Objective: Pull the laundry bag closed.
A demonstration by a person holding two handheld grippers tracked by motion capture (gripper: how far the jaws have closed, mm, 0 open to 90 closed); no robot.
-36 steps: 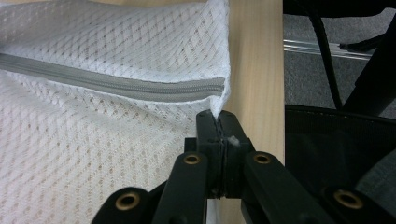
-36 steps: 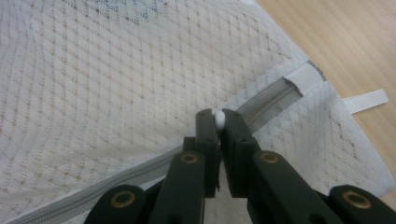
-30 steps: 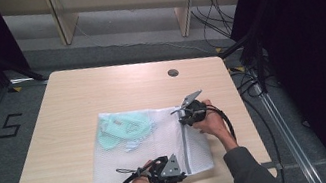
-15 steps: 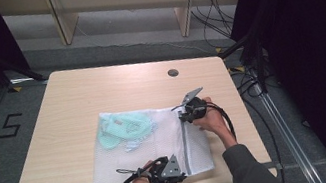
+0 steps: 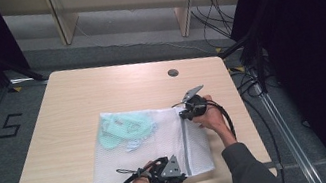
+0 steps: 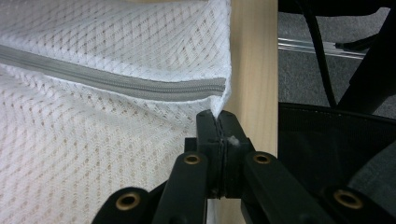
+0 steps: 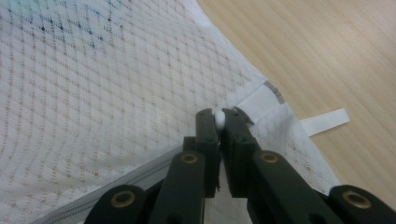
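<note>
Nothing has shifted since a second ago. The white mesh zip-up laundry bag [image 5: 145, 148] lies flat on the pale wooden surface [image 5: 100, 90], its right side near the surface's edge. The left gripper [image 6: 217, 122] fingers pinch the bag's near corner; the right gripper [image 7: 218, 119] fingers clamp the white zipper pull [image 7: 219, 119]. A "5" [image 5: 9, 125] marks the floor.

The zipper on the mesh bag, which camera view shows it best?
The left gripper view: the grey zipper runs across the white mesh bag close up, closed, teeth visible. The high view shows it as a thin grey line. The right gripper view catches a short stretch beside the jaws.
</note>
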